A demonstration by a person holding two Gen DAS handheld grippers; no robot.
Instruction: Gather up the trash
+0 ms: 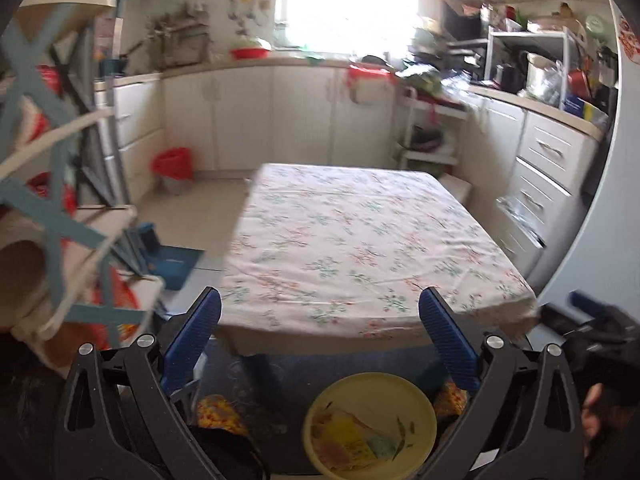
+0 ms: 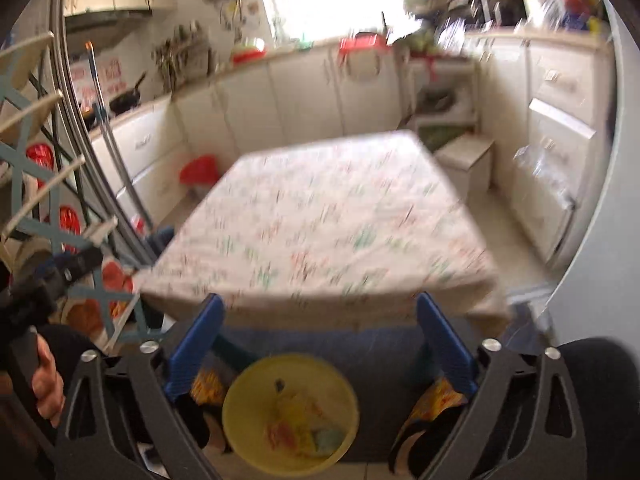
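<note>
Apparently the drop is done: scraps [image 1: 352,444] lie in the yellow bin [image 1: 370,384], both the left gripper [image 1: 320,316] and right gripper [image 2: 320,316] gape empty; next, find any remaining trash.

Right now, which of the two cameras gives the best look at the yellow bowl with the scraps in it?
The left wrist view: the yellow bowl is sharp there, and the wrappers inside show clearly. In the right wrist view the same bowl is more centred but smeared by motion blur, so its contents are just coloured patches.

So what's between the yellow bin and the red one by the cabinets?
The cloth-covered table fills most of the stretch from yellow bin to red bin, seen from the left wrist.
</note>
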